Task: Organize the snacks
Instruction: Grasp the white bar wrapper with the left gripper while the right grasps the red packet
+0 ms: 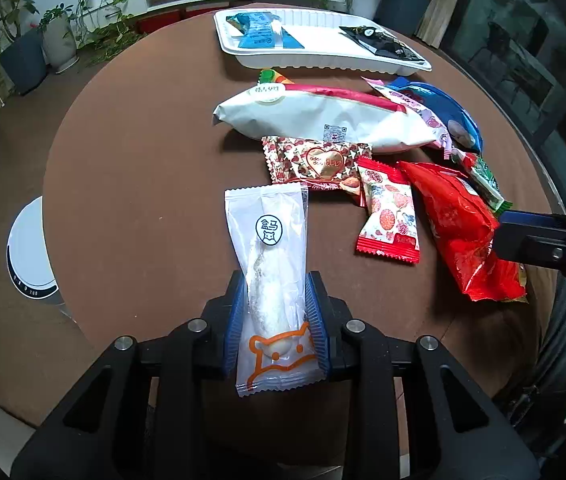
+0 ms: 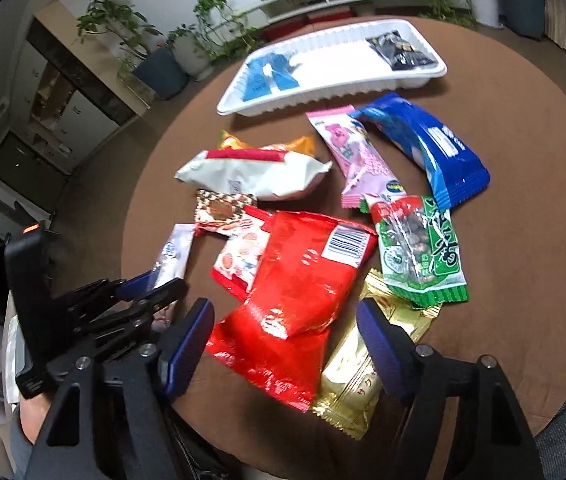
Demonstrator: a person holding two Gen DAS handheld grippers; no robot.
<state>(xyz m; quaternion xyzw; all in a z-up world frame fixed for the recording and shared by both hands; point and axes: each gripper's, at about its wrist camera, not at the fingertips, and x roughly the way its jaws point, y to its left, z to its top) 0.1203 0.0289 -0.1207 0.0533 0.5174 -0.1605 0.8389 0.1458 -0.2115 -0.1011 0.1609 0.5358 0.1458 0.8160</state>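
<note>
1. The round brown table [image 1: 131,168] has a broad bare stretch on its left half, from the pile of snacks out to the left rim; the near edge curves just under both tools.
2. The left gripper [image 1: 277,320] is closed to a narrow gap, its blue pads pressing both sides of a clear-wrapped white pastry [image 1: 271,256], which points away towards the pile.
3. The right gripper [image 2: 287,344] stands wide, its fingers either side of the near end of a red bag [image 2: 295,300]; whether the pads touch it is hard to judge, and they seem clear of it. A gold packet [image 2: 363,376] lies by the right finger.
4. The white tray [image 2: 323,96] sits at the far side, close to the far rim. It holds blue packets [image 2: 267,76] at its left end and a black packet [image 2: 399,54] at its right, with bare floor between them.
5. Between tray and grippers lie a large white bag [image 1: 323,120], a blue bag [image 2: 427,148], a pink packet [image 2: 355,152] and a green packet [image 2: 419,248], overlapping.
</note>
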